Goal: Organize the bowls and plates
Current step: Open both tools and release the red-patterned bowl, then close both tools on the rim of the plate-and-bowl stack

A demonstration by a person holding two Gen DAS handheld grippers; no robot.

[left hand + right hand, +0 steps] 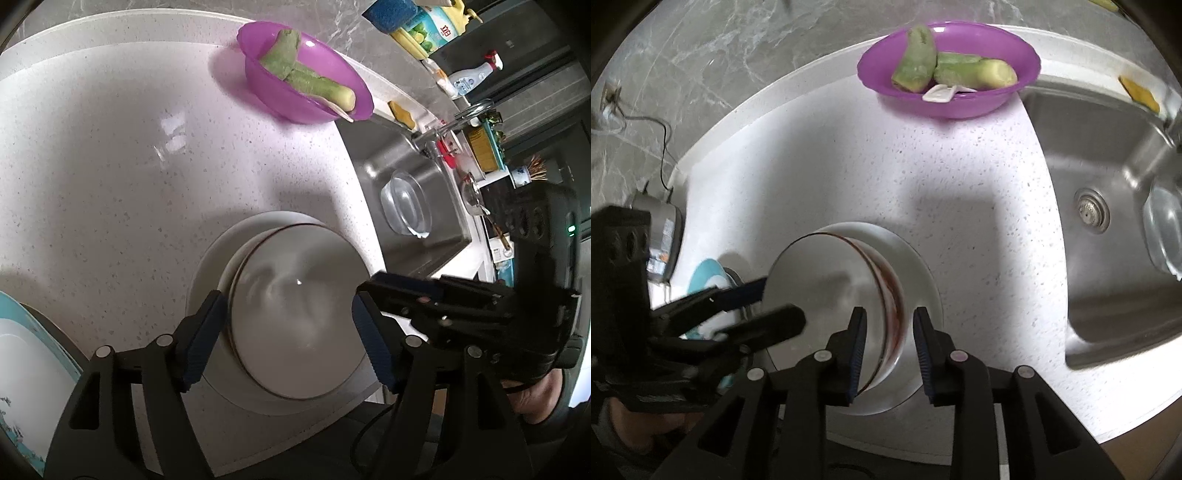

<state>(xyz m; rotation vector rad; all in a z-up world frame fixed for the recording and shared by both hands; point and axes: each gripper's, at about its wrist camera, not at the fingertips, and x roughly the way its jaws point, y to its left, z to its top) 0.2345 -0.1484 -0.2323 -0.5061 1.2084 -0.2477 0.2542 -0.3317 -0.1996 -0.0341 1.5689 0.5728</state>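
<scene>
Bowl stacked on plate at the desk's near edge; both hand-held grippers are spread around the bowl's rim.

The left hand-held gripper [291,338] straddles the bowl [299,314], jaws wide; the right hand-held gripper [888,350] brackets its rim unpinched. The plate [210,258] lies beneath. Next, probably, a clean retreat toward the purple bowl [306,96] beyond.
</scene>
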